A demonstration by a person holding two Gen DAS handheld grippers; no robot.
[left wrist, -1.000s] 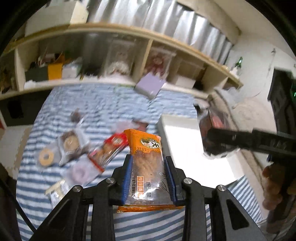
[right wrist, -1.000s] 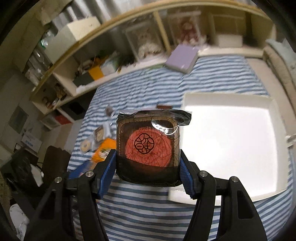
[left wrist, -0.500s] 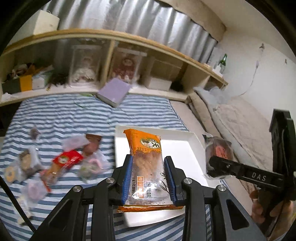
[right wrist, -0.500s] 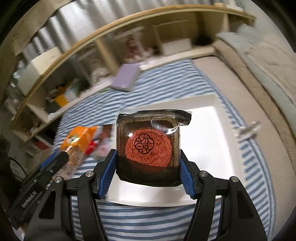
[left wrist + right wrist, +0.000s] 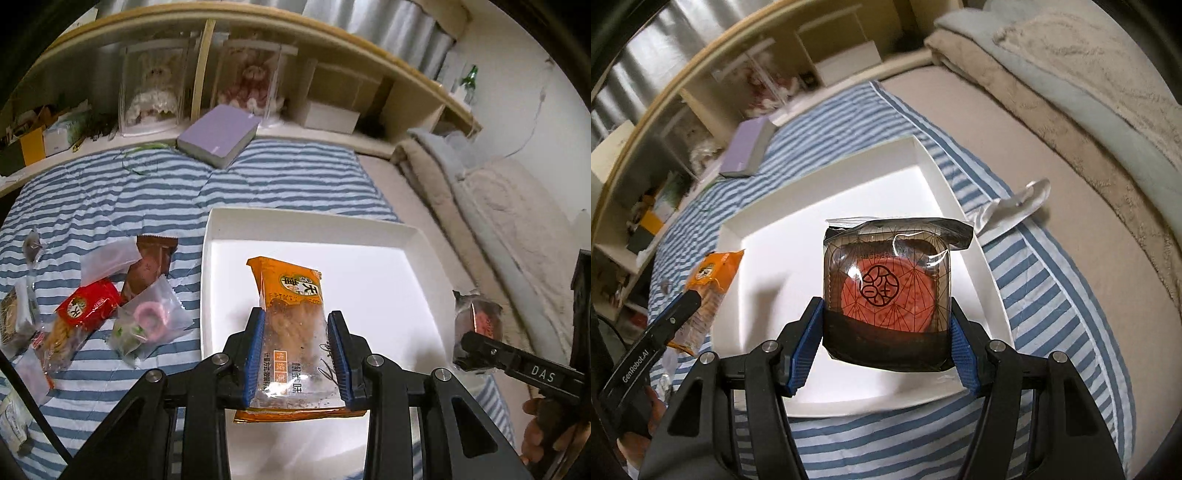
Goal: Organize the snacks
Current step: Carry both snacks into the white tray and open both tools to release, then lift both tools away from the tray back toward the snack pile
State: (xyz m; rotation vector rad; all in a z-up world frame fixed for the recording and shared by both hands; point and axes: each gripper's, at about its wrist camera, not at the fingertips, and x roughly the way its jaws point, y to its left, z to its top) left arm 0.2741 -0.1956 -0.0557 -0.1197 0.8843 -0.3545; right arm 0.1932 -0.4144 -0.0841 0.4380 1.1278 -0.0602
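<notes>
My left gripper [image 5: 295, 332] is shut on an orange snack packet [image 5: 291, 317] and holds it above the white tray [image 5: 417, 236]. My right gripper [image 5: 886, 332] is shut on a dark mooncake pack with a red cake [image 5: 886, 291], held over the tray's right half [image 5: 923, 155]. In the left wrist view the right gripper and its mooncake pack [image 5: 478, 325] hang at the tray's right edge. In the right wrist view the left gripper with the orange packet [image 5: 709, 284] hovers at the tray's left edge.
Several loose snacks lie on the striped blanket left of the tray: a red packet [image 5: 88, 302], a pink ring sweet [image 5: 151, 317], a brown packet [image 5: 147, 266]. A purple book [image 5: 218, 134] lies by the shelf. An empty wrapper [image 5: 1015, 206] lies right of the tray. Folded blankets [image 5: 1071, 74] lie at right.
Both grippers have swung right with their snacks, from over the loose pile to above the white tray. Both stay shut.
</notes>
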